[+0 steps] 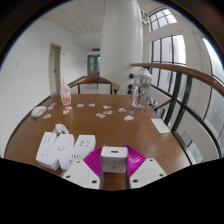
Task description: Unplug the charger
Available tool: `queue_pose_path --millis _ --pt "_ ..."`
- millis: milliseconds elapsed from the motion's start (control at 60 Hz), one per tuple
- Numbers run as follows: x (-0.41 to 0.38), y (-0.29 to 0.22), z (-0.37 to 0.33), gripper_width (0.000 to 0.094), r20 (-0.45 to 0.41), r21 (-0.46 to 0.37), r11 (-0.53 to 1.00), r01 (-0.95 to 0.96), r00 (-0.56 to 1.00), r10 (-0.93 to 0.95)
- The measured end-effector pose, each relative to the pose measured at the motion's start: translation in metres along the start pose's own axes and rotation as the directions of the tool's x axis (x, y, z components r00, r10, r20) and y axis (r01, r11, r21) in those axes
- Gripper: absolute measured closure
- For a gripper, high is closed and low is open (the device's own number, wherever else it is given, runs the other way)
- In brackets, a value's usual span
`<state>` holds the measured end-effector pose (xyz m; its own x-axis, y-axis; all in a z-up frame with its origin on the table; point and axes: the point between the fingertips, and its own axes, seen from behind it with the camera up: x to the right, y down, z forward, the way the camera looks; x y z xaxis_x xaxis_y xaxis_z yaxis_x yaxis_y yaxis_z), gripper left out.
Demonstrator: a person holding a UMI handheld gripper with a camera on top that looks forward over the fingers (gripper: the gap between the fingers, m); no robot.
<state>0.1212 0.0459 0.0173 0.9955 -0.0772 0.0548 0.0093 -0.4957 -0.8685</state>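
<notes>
On the round wooden table (100,128), left of the white charger (114,158): a white power strip (50,150) lying flat, with a second white block (82,150) just beside it, nearer to the charger. Cannot tell whether this block is an adapter or a part of the strip. Far behind and left of the charger: a pale small dish (39,111) near the table edge and a pink and white container (66,96).

In the middle: the charger, a white cube with a small dark mark on its front face, standing between the two fingers of the gripper (114,172). Magenta pad (95,161) visible at the left side of the charger, touching or almost touching it. Fingers apart around the cube; cannot tell if both press on it.

Behind the charger: small white pieces (103,111) scattered over the table.

Right of the charger and far behind: a clear tall object (141,90), maybe a jug. Nearer, at right: a flat white card (160,125) on the wood.
</notes>
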Motion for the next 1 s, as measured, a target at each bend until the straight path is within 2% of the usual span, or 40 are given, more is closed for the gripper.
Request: queue_pose_path --millis 83,167,183,200,217,233,317,733,1000 --pt "-0.001 0.0 0.003 0.0553 0.006 -0.013 1.0 -0.004 1.0 0.004" --pt "-0.009 -0.001 -0.003 0.0222 0.045 -0.02 0.999 -0.031 0.998 0.032" --pt "-0.007 -0.003 -0.004 0.0196 0.04 -0.012 0.999 -0.032 0.999 0.032" --pt "-0.005 -0.005 -0.006 0.0214 0.032 -0.003 1.0 -0.028 0.999 0.028" --pt "-0.003 -0.007 -0.008 0.0119 0.026 0.006 1.0 -0.023 0.999 0.023" --pt "-0.002 -0.009 -0.01 0.0154 0.022 0.014 1.0 -0.019 1.0 0.019" --pt "-0.002 -0.011 -0.026 0.0094 0.03 0.03 0.999 -0.014 0.999 0.014" --pt "-0.032 0.001 -0.165 0.01 0.105 0.187 0.982 0.005 0.994 -0.025" --pt "0.005 0.014 -0.203 0.01 0.036 0.235 0.972 0.004 0.999 -0.012"
